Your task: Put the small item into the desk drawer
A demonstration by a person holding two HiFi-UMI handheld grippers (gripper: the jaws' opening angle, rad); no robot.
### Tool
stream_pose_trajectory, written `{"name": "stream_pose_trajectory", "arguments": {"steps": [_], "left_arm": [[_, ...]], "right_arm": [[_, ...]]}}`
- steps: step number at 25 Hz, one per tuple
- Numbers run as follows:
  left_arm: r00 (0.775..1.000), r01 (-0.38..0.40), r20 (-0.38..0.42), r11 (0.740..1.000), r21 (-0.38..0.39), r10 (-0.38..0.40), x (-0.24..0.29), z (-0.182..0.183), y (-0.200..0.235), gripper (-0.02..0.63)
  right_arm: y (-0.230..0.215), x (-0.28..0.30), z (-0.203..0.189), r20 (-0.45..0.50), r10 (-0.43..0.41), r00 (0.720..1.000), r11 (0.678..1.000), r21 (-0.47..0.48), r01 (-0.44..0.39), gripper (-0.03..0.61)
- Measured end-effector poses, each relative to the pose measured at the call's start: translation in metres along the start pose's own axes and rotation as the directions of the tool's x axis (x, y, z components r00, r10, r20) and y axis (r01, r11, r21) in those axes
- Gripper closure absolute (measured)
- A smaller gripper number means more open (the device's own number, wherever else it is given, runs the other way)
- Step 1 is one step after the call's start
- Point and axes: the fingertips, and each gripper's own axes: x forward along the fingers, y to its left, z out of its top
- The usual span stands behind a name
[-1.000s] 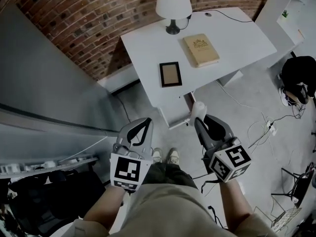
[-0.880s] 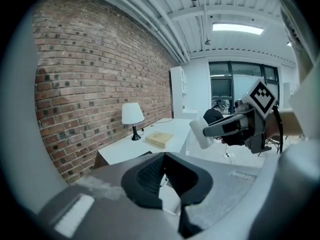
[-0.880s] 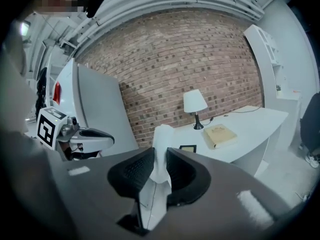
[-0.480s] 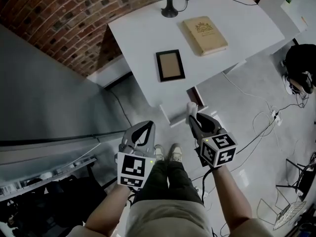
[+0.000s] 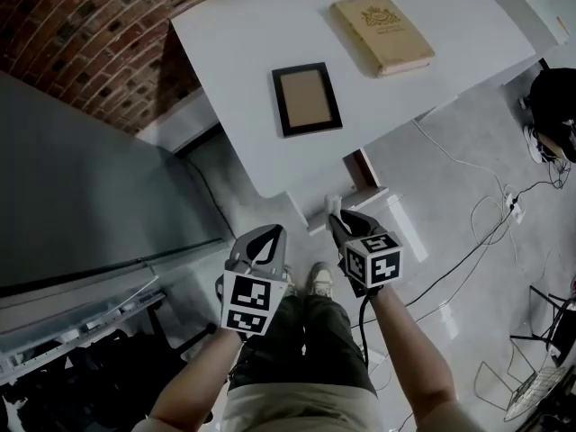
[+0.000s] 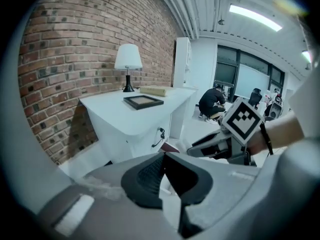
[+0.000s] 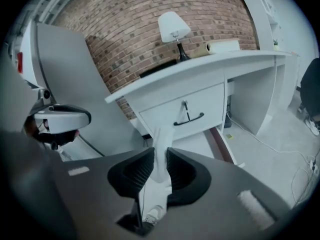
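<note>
A small white item (image 7: pixel 161 154) stands upright between the jaws of my right gripper (image 7: pixel 161 151), which is shut on it. In the head view the right gripper (image 5: pixel 335 216) holds the white item (image 5: pixel 334 205) just in front of the white desk (image 5: pixel 243 52). The desk drawer (image 7: pixel 200 104) is closed, with a dark handle (image 7: pixel 188 120) straight ahead of the jaws. My left gripper (image 5: pixel 267 232) hangs to the left, further from the desk. Its jaws are together, and the left gripper (image 6: pixel 164 156) holds nothing.
On the desk lie a dark picture frame (image 5: pixel 306 99) and a tan book (image 5: pixel 382 34), with a lamp (image 7: pixel 174 28) at the back. A brick wall (image 5: pixel 81 43) and a grey panel (image 5: pixel 81 205) stand at left. Cables (image 5: pixel 468 232) cross the floor at right, near a seated person (image 5: pixel 553 120).
I have stepped closer to the desk. Both grippers have moved toward its front edge, the right one carrying the white item nearly up to the drawer.
</note>
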Motion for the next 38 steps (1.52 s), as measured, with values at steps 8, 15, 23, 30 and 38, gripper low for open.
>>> {"name": "stream_pose_trajectory", "arguments": {"steps": [8,15,23,30,38], "left_arm": [[0.998,0.01,-0.056,1.0,-0.021,-0.011,0.071,-0.068,0.006,0.611],[0.994,0.016,-0.103,0.998,-0.059,-0.022,0.114,-0.113,0.016,0.611],[0.991,0.024,-0.126,0.996,-0.085,-0.034,0.132,-0.135,0.024,0.611],[0.989,0.043,-0.136,0.993,-0.112,-0.058,0.123,-0.134,0.027,0.611],[0.988,0.048,-0.141,0.994,-0.101,-0.062,0.076,-0.104,0.027,0.611]], "right_arm": [[-0.038,0.078,-0.069,-0.102,-0.006,0.995,1.0,-0.016,0.004,0.492],[-0.052,0.129,-0.104,-0.167,-0.004,0.986,1.0,-0.001,0.004,0.491],[-0.055,0.161,-0.127,-0.215,-0.007,0.977,1.0,0.009,0.009,0.483],[-0.058,0.16,-0.144,-0.259,-0.012,0.966,1.0,0.016,0.017,0.468],[-0.032,0.098,-0.121,-0.238,-0.033,0.971,0.999,0.021,0.039,0.522]]}}
